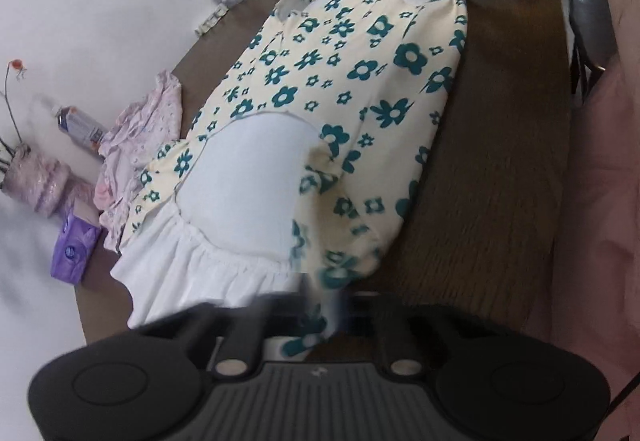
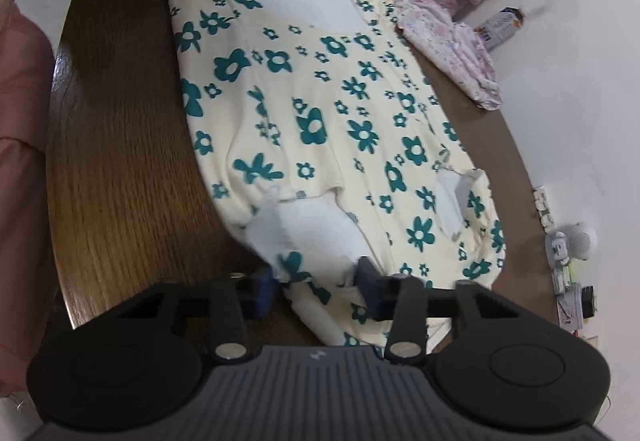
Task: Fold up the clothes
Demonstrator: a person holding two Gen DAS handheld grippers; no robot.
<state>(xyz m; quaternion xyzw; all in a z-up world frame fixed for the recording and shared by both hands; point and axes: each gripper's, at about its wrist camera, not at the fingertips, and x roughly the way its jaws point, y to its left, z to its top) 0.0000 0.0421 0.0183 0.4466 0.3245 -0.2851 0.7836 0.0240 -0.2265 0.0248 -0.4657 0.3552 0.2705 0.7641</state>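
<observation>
Cream cotton garment with teal flower print (image 1: 340, 81) lies spread on the brown wooden counter (image 1: 500, 161), stretched between both tools. Left tool (image 1: 324, 301) is clamped tight on its near hem. Right tool (image 2: 316, 281) straddles the opposite edge, blue pads (image 2: 366, 275) part-open, fabric between them.

Each hand-held gripper (image 2: 316, 281) has a black ribbed housing with two round side discs, black linkage arms on silver pivot pins, and dark blue finger pads (image 2: 366, 273); the person wears a pink garment (image 1: 600, 201)
</observation>
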